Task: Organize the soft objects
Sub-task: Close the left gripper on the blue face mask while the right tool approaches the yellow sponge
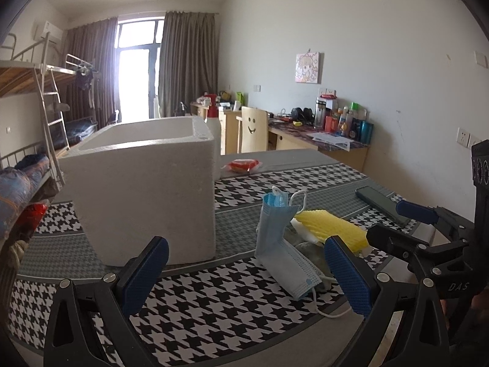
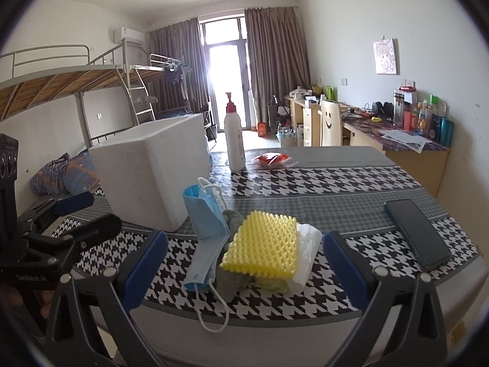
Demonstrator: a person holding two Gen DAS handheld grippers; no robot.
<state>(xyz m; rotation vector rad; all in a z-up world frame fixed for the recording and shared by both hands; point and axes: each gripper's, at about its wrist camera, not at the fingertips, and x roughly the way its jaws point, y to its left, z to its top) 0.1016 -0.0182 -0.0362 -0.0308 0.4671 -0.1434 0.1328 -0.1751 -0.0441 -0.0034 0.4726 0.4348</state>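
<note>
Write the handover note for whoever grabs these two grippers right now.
Left gripper: open, empty, low over the table in front of the blue face mask.
Right gripper: open, empty, facing the yellow foam sponge.
Mask, sponge, white foam sheet and grey cloth lie piled near the table's front edge, beside the white foam box.
Done: no item lifted from the pile yet.
Left: probably move the soft items into the box.

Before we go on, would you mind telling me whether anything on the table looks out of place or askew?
Yes: the blue face mask is crumpled, one end propped upright and the other flat, its ear loop trailing toward the table edge. It lies jumbled with the yellow foam pad, white foam and a grey cloth. A hard phone sits alongside.
</note>
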